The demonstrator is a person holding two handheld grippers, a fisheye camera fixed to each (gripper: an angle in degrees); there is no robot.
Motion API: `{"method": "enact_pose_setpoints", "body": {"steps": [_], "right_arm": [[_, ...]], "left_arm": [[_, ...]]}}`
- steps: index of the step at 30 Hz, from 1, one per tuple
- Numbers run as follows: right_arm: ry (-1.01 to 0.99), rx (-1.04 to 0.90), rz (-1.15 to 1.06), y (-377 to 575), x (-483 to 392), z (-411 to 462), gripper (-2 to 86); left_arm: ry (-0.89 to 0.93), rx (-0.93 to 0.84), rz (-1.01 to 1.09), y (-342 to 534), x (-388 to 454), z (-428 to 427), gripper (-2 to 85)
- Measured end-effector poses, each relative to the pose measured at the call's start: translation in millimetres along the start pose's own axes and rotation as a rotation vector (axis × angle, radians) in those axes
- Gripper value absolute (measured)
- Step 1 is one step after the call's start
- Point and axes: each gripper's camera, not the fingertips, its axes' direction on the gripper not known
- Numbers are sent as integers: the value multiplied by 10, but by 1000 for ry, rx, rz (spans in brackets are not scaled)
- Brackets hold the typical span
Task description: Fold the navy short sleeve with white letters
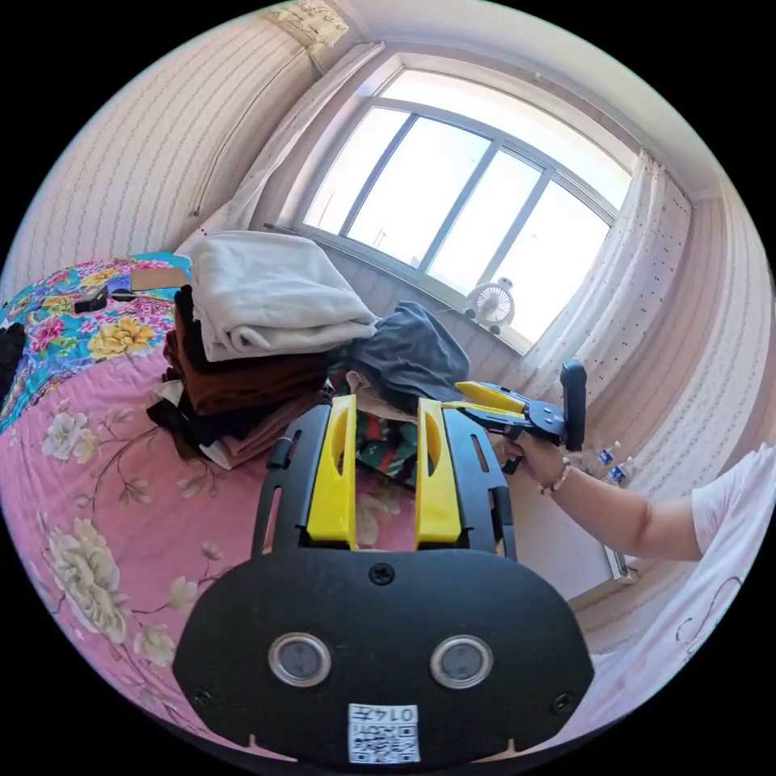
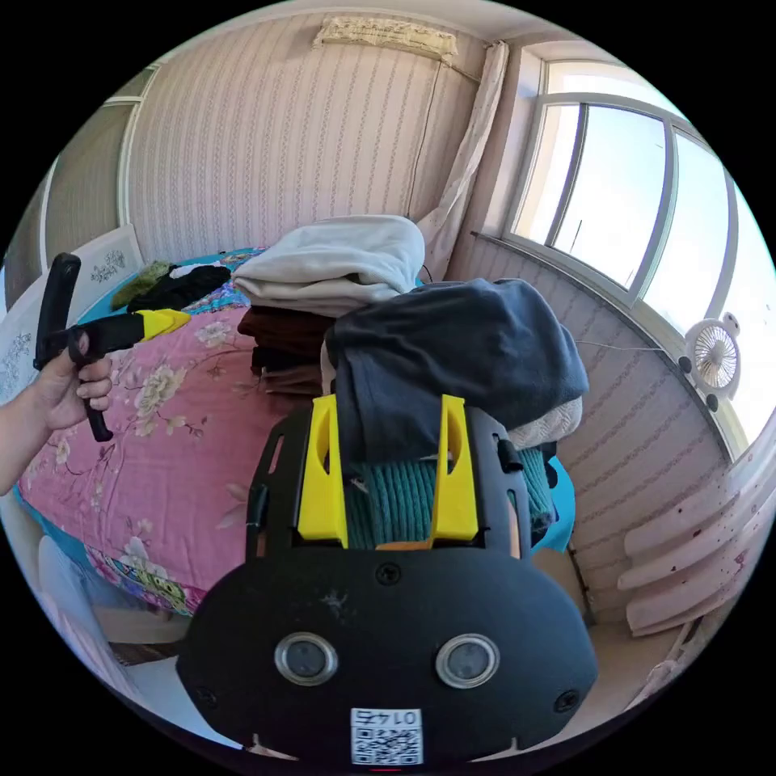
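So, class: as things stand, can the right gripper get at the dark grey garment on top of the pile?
Probably yes. The right gripper is open and pointed at the dark grey garment, with nothing between them.

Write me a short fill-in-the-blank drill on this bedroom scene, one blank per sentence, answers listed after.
1. The cream folded garment lies on top of a stack of ____ folded clothes.
2. The bedspread under the clothes has a pink ground printed with ____.
3. A small white ____ stands on the window sill.
4. The jaws of the right gripper stand ____, with nothing clamped between them.

Missing words: brown; flowers; fan; open
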Motion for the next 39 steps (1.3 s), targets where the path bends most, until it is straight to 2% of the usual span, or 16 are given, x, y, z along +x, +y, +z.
{"method": "enact_pose_setpoints", "body": {"steps": [4,8,10,12,14,16,18,24,26,28,30,34,35,39], "right_arm": [[-54,-16,94,221,154,6,152],[-176,-26,129,355,397,18,44],[-213,-16,134,411,484,-19,21],[-254,4,143,477,570,-71,12],[-295,53,167,576,681,-178,5],[-326,89,188,635,764,-281,2],[-359,146,210,689,841,-433,1],[-493,433,205,822,868,-1200,-1],[-690,557,167,830,782,-1470,-2],[-856,597,108,794,661,-1582,-1],[-971,577,32,719,475,-1596,-1],[-1190,347,-95,498,-233,-1089,-2],[-1311,250,-101,453,-499,-834,-2],[-1576,77,-51,383,-1245,-295,-2]], "left_arm": [[15,-87,-53,-168,219,631,112],[32,-223,-126,-194,261,1064,115],[37,-239,-122,-199,326,1127,109],[53,-230,-92,-218,422,1138,92],[88,-244,-91,-230,500,1127,6],[138,-266,-123,-218,510,1070,-4],[177,-247,-113,-196,554,906,-7],[348,15,17,-128,925,-241,-10],[418,129,92,38,1077,-906,-10],[431,204,111,271,1118,-1460,-10],[373,248,100,575,1091,-1991,-10],[78,236,-72,1429,768,-3127,-10],[-37,230,-139,1677,660,-3426,-10],[-286,281,-252,2092,478,-4360,-10]]}}
